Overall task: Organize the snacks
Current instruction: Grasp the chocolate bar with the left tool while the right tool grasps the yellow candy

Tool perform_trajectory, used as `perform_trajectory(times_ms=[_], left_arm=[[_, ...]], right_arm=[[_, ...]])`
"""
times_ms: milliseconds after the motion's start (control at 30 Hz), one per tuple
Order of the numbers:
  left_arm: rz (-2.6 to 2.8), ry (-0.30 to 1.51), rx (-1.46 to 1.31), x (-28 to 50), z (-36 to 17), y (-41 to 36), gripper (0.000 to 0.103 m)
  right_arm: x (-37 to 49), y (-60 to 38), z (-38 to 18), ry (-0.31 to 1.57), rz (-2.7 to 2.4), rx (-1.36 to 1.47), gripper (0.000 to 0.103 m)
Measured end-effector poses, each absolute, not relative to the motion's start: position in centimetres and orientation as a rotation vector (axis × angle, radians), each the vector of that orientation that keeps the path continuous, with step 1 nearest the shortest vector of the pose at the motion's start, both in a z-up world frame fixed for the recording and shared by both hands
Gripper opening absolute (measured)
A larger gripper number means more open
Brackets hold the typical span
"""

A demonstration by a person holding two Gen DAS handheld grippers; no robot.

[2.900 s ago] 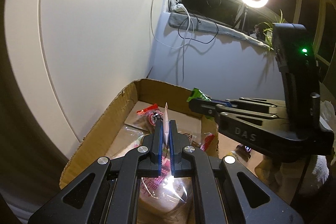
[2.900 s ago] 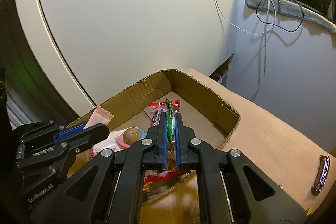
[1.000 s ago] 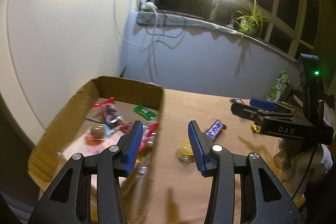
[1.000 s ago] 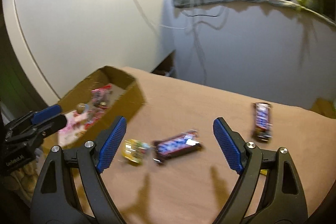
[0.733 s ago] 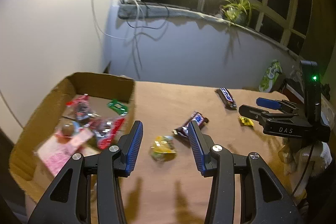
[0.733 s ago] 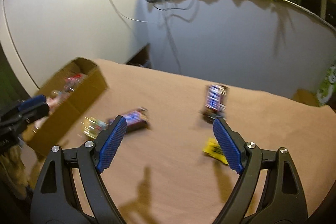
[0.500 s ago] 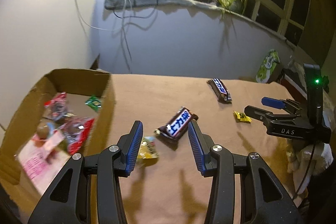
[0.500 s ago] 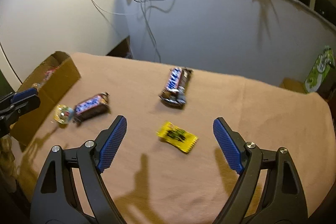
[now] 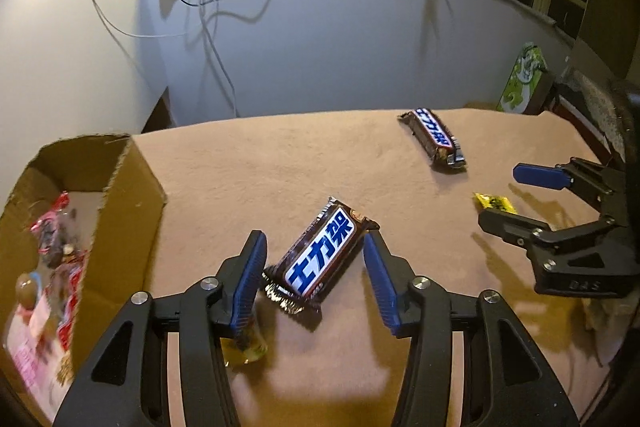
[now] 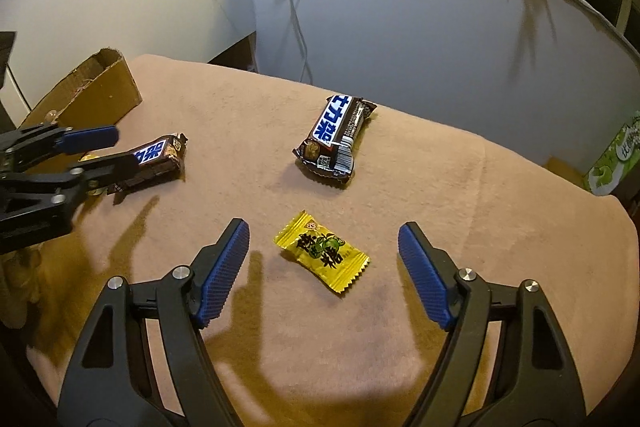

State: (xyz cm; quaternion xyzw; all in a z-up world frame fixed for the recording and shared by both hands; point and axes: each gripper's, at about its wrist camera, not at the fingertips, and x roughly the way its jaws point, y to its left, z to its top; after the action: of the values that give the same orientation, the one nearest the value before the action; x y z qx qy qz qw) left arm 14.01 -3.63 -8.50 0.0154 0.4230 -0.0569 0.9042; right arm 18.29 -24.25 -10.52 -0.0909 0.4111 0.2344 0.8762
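Straddling a chocolate bar (image 9: 322, 262), the left gripper (image 9: 314, 273) has its jaws parted, just widened, with clear gaps between the blue pads and the wrapper on both sides; nothing is gripped. The bar lies flat and diagonal on the tan cloth (image 9: 248, 179), so the pads flank its long sides, a stance that suits closing across its narrow width. The right gripper (image 10: 322, 275) likewise stands open over a yellow candy (image 10: 322, 251), its jaws just narrowed yet well apart from the small wrapper, which rests flat between them.

A second chocolate bar (image 10: 334, 139) lies beyond the candy, untouched. The cardboard box (image 9: 132, 211), the apparent destination, sits at the cloth's left edge, open side up for dropping items in.

The left wrist view alone shows the box's interior, with red and pink wrapped snacks (image 9: 56, 251) already inside, and a small golden sweet (image 9: 244, 349) partly hidden under the left finger. The right wrist view alone shows the candy's printed face in full and the second bar's barcode end; it shows only the box's outer wall.
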Motion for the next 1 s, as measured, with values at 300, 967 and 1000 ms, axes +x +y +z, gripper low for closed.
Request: perform_trajectory(times_ms=[300,967,1000], left_arm=[[-0.115,0.917,0.047,15.1,-9.9,-4.1,0.056],[-0.104,0.912,0.04,14.9,-10.3,-4.3,0.027],[-0.103,0.912,0.04,14.9,-10.3,-4.3,0.027]], right_arm=[[19.1,-24.4,-11.6,0.901,0.53,-0.175,0.076],[18.3,-24.0,-11.8,0.897,0.558,-0.25,0.027],[18.3,-24.0,-11.8,0.898,0.561,-0.253,0.027]])
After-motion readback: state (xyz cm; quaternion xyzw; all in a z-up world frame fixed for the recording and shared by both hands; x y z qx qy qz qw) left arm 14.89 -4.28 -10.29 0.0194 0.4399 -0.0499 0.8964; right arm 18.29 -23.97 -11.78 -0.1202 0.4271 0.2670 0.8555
